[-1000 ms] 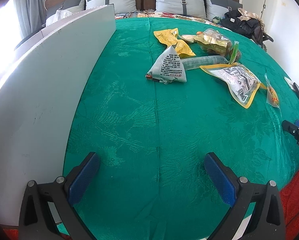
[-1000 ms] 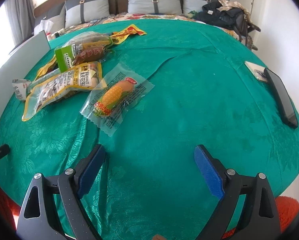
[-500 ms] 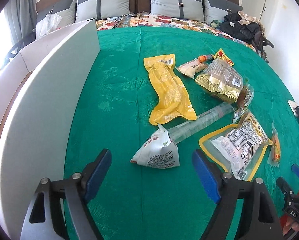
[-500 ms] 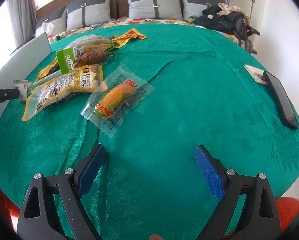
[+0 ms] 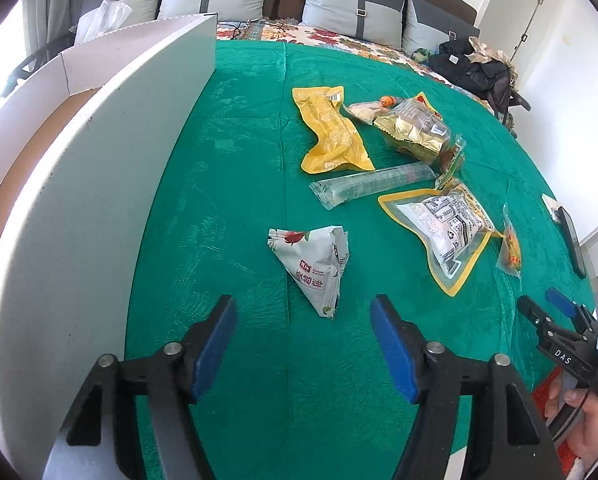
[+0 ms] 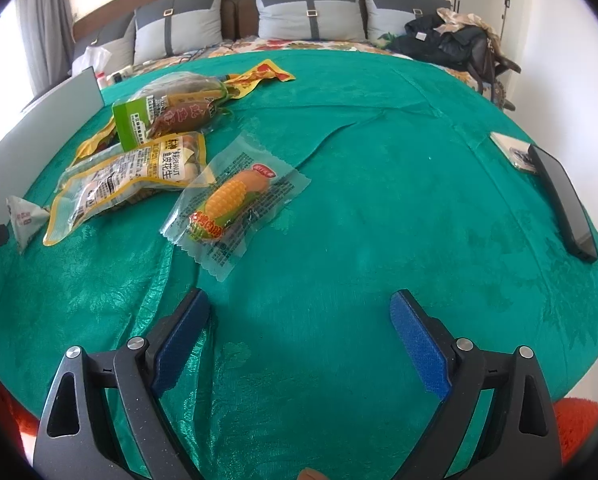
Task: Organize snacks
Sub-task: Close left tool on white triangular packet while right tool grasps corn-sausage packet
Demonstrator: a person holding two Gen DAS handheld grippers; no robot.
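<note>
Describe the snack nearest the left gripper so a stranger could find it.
On the green cloth, beside the white board, lies a white triangular packet just ahead of the open left gripper. Only it is pyramid-shaped; its neighbours are flat or tube-like.

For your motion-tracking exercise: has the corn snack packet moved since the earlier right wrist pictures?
No. The corn snack packet lies in the same spot beside the peanut bag on the green cloth.

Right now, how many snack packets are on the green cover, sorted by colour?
Yellow: 3 (plain packet, peanut pouch, red-tipped wrapper)
Clear: 2 (long tube, corn packet)
White: 2 (triangle packet, small packet)
Gold: 1 (bag)
Green: 1 (labelled packet)
Total: 9
</note>
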